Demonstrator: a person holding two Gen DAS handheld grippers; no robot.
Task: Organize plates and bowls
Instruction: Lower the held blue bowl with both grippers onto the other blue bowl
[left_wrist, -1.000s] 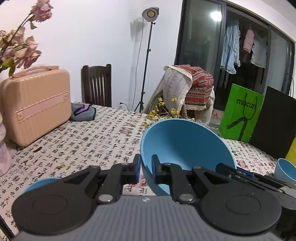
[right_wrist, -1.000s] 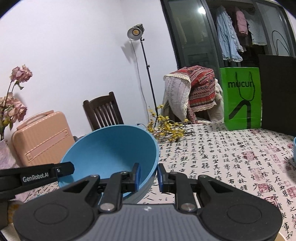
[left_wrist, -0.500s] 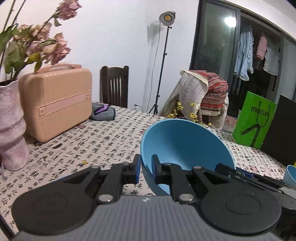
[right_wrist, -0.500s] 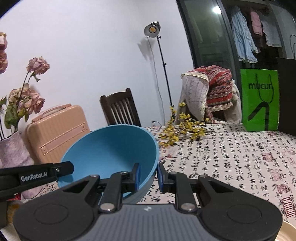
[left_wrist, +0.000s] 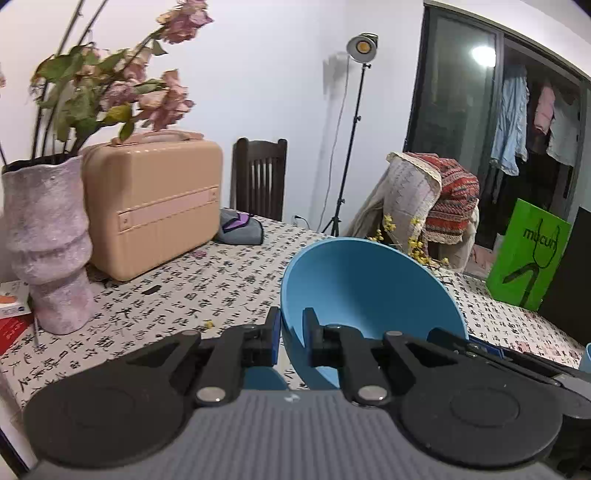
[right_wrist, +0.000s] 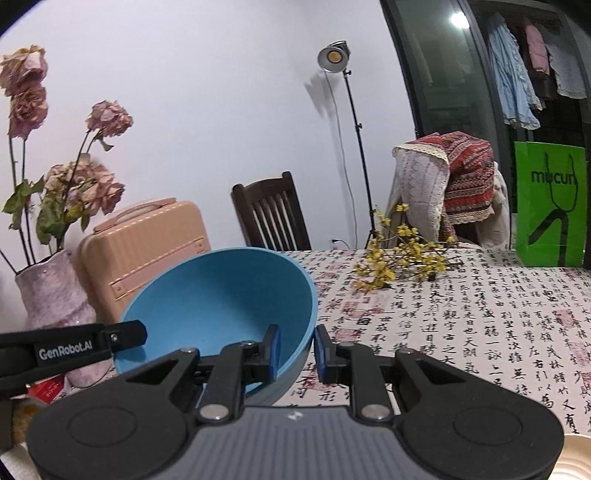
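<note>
Two grippers on one big round blue plastic bowl (left_wrist: 365, 280), up above the table with the black-lettered white cloth (left_wrist: 207, 291). Tipped on its side, open mouth facing the cameras. Pinched tight at the rim by the left gripper (left_wrist: 291, 334) and, opposite, the right gripper (right_wrist: 295, 349). Near a pink hard case (left_wrist: 155, 199) and a pale purple bumpy vase (left_wrist: 48, 243).

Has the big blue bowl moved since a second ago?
Yes. The big blue plastic bowl, clamped by both grippers, has travelled left toward the pink vase; the peach suitcase now looks nearer.
</note>
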